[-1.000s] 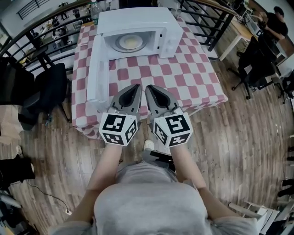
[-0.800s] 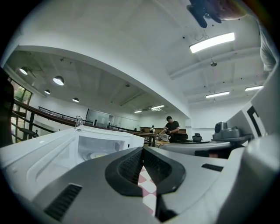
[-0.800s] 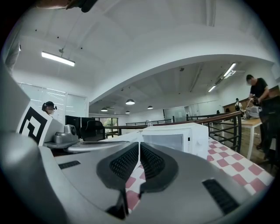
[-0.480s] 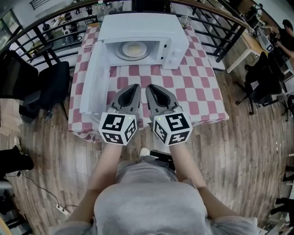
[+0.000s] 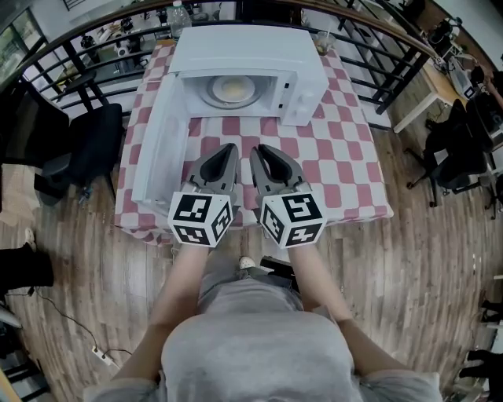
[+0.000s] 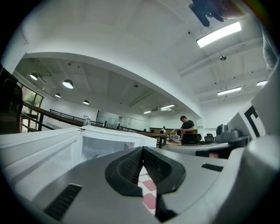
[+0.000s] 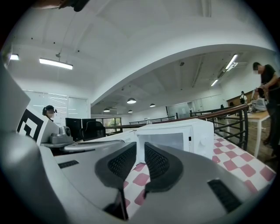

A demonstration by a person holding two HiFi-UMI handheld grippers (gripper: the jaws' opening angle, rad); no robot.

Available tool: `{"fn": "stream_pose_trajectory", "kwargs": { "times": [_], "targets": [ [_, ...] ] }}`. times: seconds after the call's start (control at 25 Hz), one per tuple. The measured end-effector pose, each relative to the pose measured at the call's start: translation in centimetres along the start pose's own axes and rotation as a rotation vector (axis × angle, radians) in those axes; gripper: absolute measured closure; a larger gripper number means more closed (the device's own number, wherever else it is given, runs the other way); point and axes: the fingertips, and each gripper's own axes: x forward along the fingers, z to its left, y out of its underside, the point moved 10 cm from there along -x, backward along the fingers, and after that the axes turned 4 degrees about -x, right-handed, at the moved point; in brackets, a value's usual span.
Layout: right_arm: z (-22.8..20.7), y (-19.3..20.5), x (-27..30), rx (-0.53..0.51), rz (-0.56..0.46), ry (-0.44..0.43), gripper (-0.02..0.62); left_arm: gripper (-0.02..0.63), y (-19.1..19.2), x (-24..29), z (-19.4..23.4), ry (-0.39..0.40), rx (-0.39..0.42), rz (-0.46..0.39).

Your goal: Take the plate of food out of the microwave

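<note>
A white microwave (image 5: 236,47) sits at the far end of the worktop (image 5: 346,157), which has a red and white checked cloth on it. Its door (image 5: 161,145) is swung wide open to the left. The plate (image 5: 232,90) is inside the microwave, in the middle of its floor, with something pale and yellow on it. Nothing is touching the plate. The person stands at the near edge of the worktop and holds both grippers out side by side, low over the cloth, pointing at the microwave and well short of it. The left gripper (image 5: 232,148) has its jaws pressed together at the tips, and nothing is between them. The right gripper (image 5: 257,149) is opening its jaws. There is a thin gap between them, and through it you can see only the cloth and the microwave front. A clear bottle (image 5: 179,12) stands behind the microwave. A black chair (image 5: 90,145) stands on the wood floor to the left of the worktop.
</note>
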Motion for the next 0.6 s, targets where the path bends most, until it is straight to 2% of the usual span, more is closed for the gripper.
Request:
{"fn": "stream_pose_trajectory", "kwargs": {
  "times": [0.08, 0.24, 0.48, 0.6],
  "targets": [
    [-0.2, 0.3, 0.4, 0.012, 0.014, -0.021, 0.444, 0.603, 0.1, 0.3, 0.3, -0.006, -0.006, -0.003],
    [-0.9, 0.7, 1.1, 0.047, 0.028, -0.032, 0.3, 0.603, 0.3, 0.8, 0.9, -0.017, -0.02, -0.01],
    [-2.5, 0.7, 2.3, 0.043, -0.001, -0.025, 0.29, 0.603, 0.3, 2.0, 1.8, -0.024, -0.034, -0.013],
    [-3.5, 0.9, 3.5, 0.105, 0.01, -0.028, 0.29, 0.603, 0.4, 2.7, 2.3, -0.028, -0.044, -0.009]
  ]
}}
